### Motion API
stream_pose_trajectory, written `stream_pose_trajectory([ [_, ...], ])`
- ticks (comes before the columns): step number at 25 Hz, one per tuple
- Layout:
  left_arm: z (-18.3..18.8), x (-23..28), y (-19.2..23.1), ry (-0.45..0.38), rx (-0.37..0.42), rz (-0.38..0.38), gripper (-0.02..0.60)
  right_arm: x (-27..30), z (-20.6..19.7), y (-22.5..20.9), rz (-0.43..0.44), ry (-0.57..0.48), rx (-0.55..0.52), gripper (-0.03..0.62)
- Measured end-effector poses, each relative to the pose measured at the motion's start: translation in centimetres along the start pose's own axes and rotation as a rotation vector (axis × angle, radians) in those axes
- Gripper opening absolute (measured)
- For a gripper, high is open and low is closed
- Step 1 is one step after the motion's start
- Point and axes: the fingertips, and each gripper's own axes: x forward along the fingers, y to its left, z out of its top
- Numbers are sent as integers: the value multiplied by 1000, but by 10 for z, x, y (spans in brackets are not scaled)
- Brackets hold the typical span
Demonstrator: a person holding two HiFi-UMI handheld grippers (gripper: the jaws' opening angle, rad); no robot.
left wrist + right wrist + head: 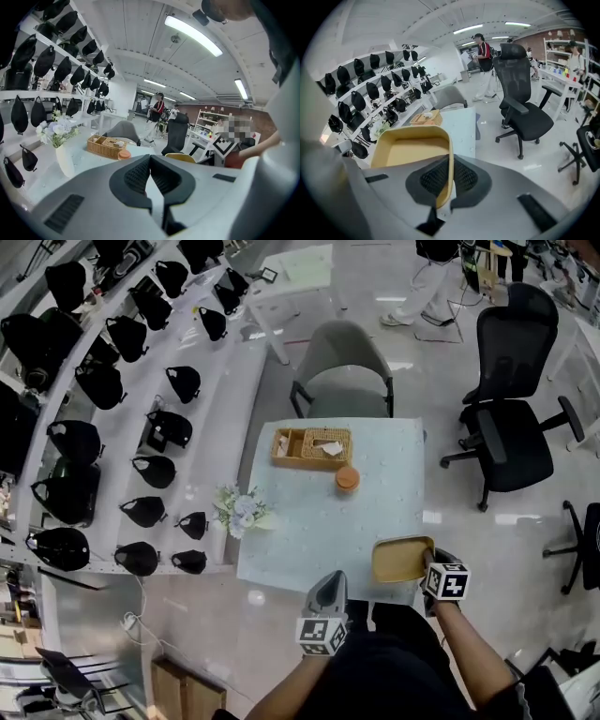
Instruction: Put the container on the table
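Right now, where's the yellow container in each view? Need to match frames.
Head view: yellow container at the near right corner of the table, lower right of frame.
Left gripper view: only a sliver of its rim, just right of centre.
Right gripper view: large, centre-left, wall pinched in the right tongs.
Shared landmark: wicker basket at the table's far side.

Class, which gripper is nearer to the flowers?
Left. The left gripper is off the table's near edge, just right of the flowers; the right gripper, shut on the container, is farther right at the table's near corner.
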Motion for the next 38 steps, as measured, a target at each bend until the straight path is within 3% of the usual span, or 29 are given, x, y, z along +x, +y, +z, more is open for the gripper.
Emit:
stream_pose_trajectory([
  [11, 24, 72, 24, -9, 45, -91, 8, 56, 55, -11, -95, 40, 48, 3],
  [17, 42, 104, 51, -24, 23, -84, 8, 103, 82, 1, -73, 76, 5, 3],
  [38, 61, 218, 97, 14, 29, -86, 8, 245, 150, -48, -152, 217, 26, 3],
])
